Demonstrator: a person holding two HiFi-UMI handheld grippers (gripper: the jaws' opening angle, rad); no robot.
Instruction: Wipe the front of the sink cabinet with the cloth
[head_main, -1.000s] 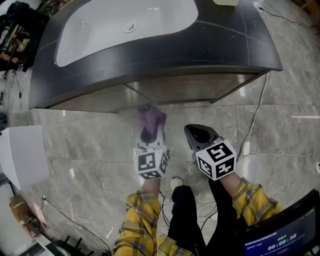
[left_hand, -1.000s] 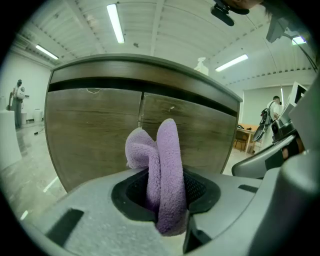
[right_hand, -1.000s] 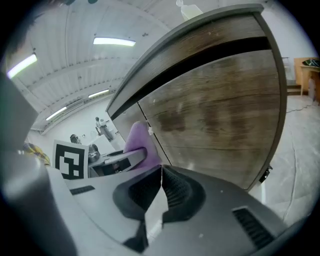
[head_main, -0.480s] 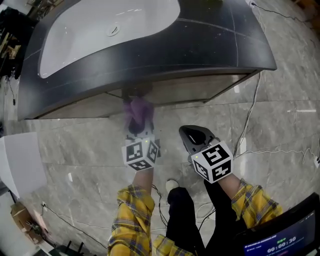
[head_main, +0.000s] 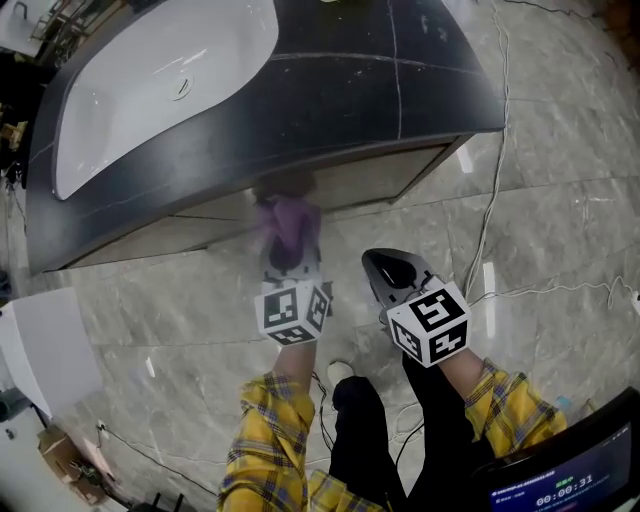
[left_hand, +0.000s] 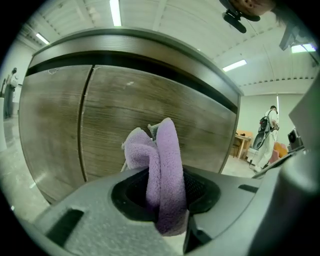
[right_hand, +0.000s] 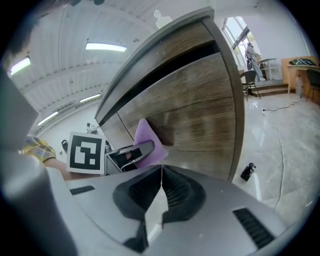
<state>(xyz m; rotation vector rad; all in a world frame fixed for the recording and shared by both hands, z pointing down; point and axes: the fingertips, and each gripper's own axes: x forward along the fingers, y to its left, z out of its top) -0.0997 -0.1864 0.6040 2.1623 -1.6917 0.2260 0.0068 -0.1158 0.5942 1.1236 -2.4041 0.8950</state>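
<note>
Here our left claw (head_main: 289, 266) grips the cloth (left_hand: 163, 167) at the cabinet (left_hand: 110, 112) front; our right claw (right_hand: 161, 176) is closed, empty.

1. The left claw (left_hand: 165, 200) has its jaws pressed onto a purple cloth (left_hand: 162, 160), which bunches up in folds above them.
2. Right behind the cloth stands the wood-grain cabinet front (left_hand: 200, 130); whether they touch cannot be told.
3. A vertical door seam (left_hand: 85, 125) runs left of the cloth.
4. A dark bench edge (left_hand: 150, 57) overhangs the cabinet.

Left gripper (head_main: 289, 256) jaws gripping cloth (left_hand: 162, 165), right gripper (head_main: 386, 264) jaws together
</note>
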